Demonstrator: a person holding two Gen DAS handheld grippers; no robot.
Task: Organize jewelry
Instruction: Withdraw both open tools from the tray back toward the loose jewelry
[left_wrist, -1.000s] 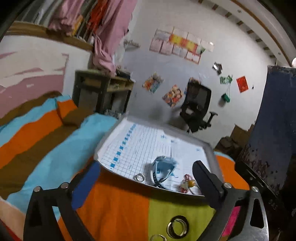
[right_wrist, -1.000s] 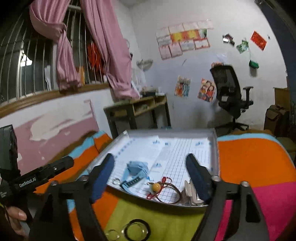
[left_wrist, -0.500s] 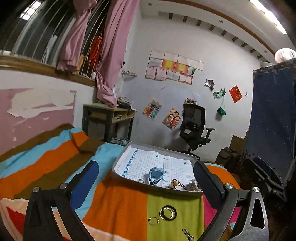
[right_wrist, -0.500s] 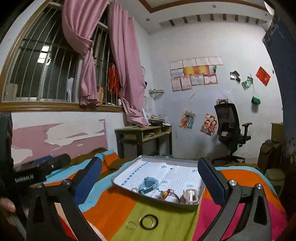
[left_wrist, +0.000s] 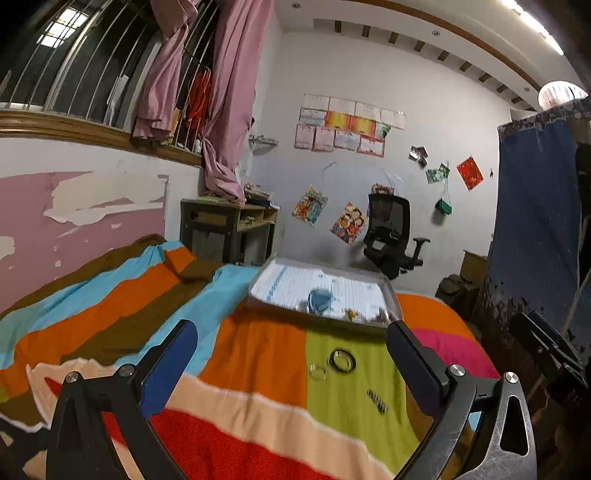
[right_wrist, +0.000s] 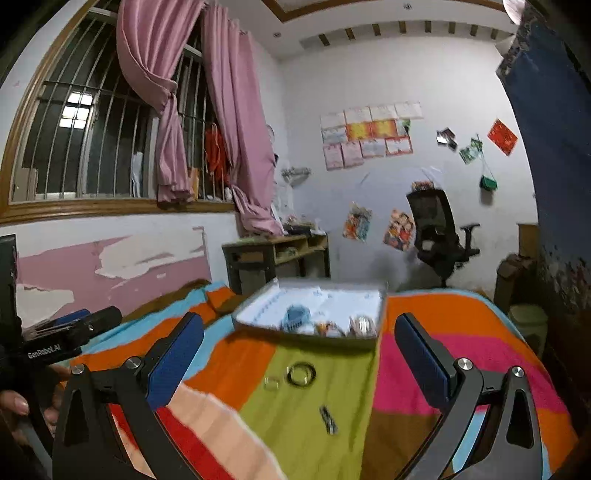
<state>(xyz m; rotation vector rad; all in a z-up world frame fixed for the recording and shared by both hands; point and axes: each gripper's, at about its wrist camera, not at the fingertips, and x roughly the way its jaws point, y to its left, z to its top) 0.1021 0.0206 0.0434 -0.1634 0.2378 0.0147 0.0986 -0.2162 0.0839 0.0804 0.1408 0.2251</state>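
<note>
Right wrist view shows the tray (right_wrist: 379, 306) on the bed (right_wrist: 436, 332) already keeping several pieces. Two rings (right_wrist: 301, 373) and a small clip (right_wrist: 328, 419) are left on the blanket before its near edge. Both tools, right tool (right_wrist: 299, 362) and left tool (left_wrist: 291, 362), are wide and empty.

Home bedroom, striped bedspread (left_wrist: 258, 354), pink curtains (right_wrist: 236, 110), desk chair (left_wrist: 391, 236)

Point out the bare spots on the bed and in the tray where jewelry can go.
Free: the far, lined half of the tray, behind the blue item, and the orange blanket stripe left of the dark ring. Crowded: the tray's near edge, and the green stripe holding the dark ring, clear ring and small clip.
</note>
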